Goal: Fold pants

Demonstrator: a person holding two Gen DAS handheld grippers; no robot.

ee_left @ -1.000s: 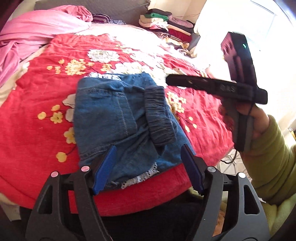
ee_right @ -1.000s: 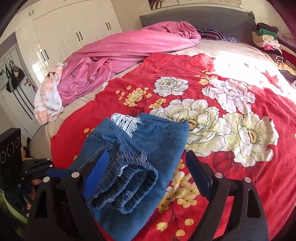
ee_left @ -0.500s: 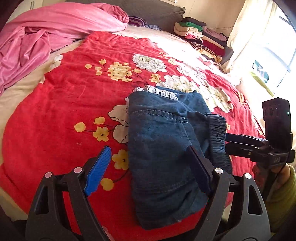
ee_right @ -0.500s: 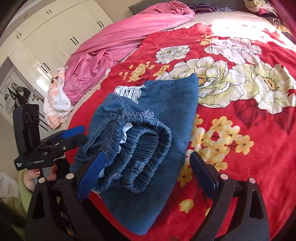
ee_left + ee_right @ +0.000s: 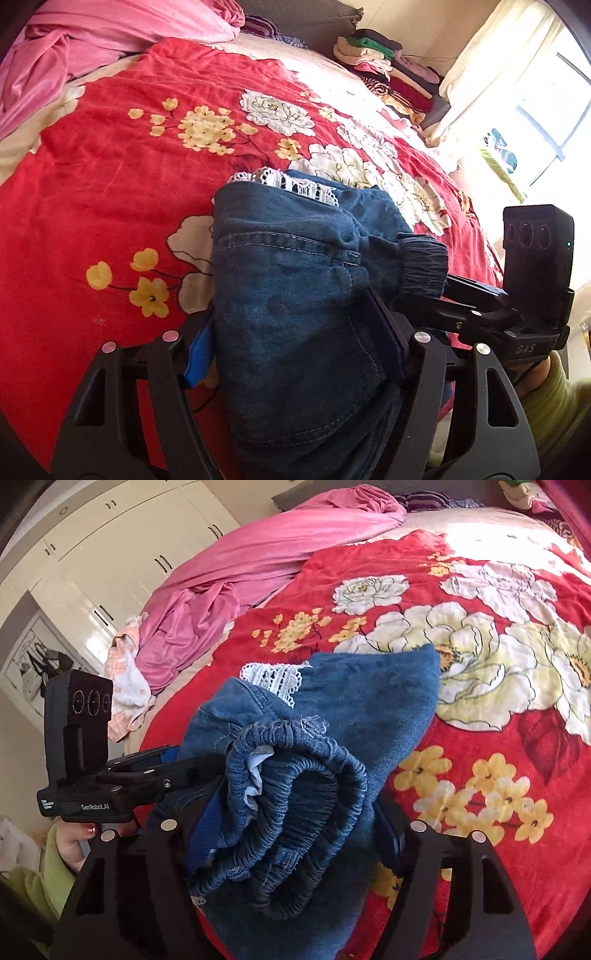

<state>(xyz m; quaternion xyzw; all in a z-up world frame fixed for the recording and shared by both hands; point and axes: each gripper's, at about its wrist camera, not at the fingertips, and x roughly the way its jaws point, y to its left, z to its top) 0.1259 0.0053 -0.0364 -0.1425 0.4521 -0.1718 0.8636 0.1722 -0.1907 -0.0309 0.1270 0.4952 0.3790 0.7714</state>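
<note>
Your L wrist cam sits right behind the left tongs (image 5: 295,332), tilted down over the bed (image 5: 110,184), facing the window (image 5: 546,122). Your R wrist cam sits behind the right tongs (image 5: 291,827), also tilted down, facing the wardrobe (image 5: 110,565). Both are v. close to the folded pants (image 5: 295,295), seen from opposite sides. Shared: pants, red blanket (image 5: 480,738), pink cover (image 5: 92,44); each cam also catches the other tongs.

Your black plastic left gripper (image 5: 295,332) has blue finger pads (image 5: 199,354) and round silver screws, same as your matching black right gripper (image 5: 291,823). Each carries a boxy black three-lens camera block (image 5: 86,709), one marked GenRobot.AI. You've got light green fuzzy sleeves (image 5: 554,410) and red nail polish.
</note>
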